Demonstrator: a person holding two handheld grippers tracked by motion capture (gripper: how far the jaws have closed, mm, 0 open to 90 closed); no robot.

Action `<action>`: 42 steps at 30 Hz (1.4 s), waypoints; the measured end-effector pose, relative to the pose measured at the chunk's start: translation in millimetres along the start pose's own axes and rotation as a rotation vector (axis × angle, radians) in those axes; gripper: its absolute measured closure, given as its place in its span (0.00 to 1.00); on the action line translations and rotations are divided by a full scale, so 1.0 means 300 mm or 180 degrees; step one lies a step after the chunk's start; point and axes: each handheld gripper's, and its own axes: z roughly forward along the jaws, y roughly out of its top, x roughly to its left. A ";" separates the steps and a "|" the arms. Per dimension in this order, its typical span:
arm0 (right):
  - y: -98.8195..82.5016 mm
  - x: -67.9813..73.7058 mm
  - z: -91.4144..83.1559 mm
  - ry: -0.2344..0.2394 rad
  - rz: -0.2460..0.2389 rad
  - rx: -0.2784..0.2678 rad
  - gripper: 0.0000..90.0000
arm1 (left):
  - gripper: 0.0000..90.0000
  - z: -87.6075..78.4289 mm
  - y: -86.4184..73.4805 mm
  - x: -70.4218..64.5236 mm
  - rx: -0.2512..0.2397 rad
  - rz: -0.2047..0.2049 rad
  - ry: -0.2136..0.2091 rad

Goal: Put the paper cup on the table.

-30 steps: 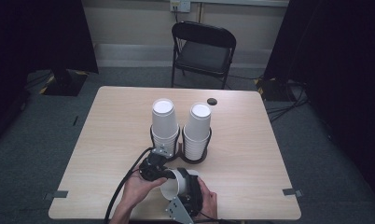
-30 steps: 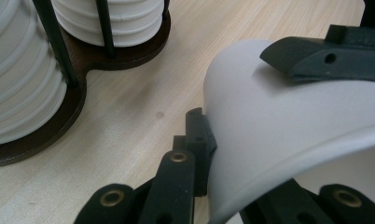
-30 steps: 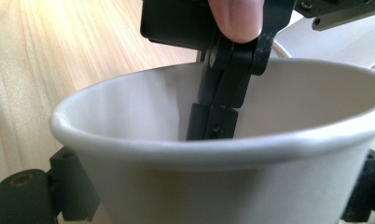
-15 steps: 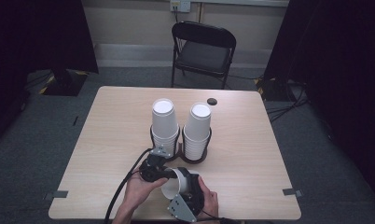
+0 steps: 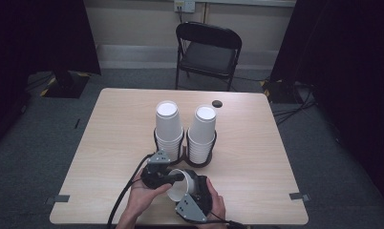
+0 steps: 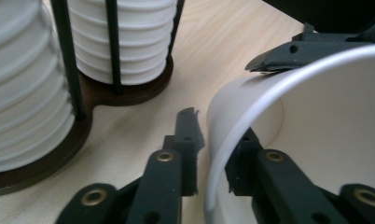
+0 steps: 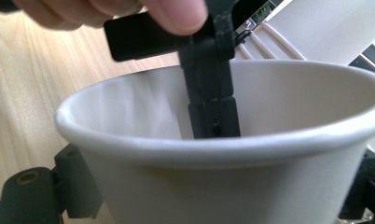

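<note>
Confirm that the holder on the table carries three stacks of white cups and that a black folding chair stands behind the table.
The count is wrong: the holder carries two stacks of white cups, not three, as the high view shows. The black folding chair does stand behind the table.

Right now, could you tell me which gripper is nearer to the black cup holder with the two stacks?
Left. The left gripper sits just in front of the black cup holder, its jaws astride the loose cup's rim. The right gripper grips that cup from nearer the table edge.
</note>
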 end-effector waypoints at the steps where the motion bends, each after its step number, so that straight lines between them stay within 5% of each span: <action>1: 0.000 -0.004 0.000 -0.0002 -0.0003 -0.0015 0.14 | 0.83 0.000 -0.002 -0.002 -0.0021 0.0007 0.0030; 10: 0.000 -0.024 -0.004 0.0057 0.0319 0.0023 0.14 | 0.69 -0.008 -0.012 -0.006 -0.0252 0.0125 0.0149; 23: -0.028 -0.062 -0.018 0.0092 0.0611 0.0114 0.14 | 0.47 -0.032 -0.045 0.007 -0.0763 -0.0082 0.0234; 30: -0.059 -0.087 -0.028 0.0089 0.0910 0.0190 0.14 | 0.33 -0.060 -0.061 0.011 -0.0936 -0.0068 0.0368; 36: -0.088 -0.117 -0.038 0.0089 0.1201 0.0176 0.14 | 0.31 -0.092 -0.104 0.024 -0.1038 -0.0160 0.0487; 42: -0.116 -0.155 -0.051 0.0086 0.1489 0.0139 0.14 | 0.24 -0.113 -0.129 0.037 -0.1106 -0.0119 0.0669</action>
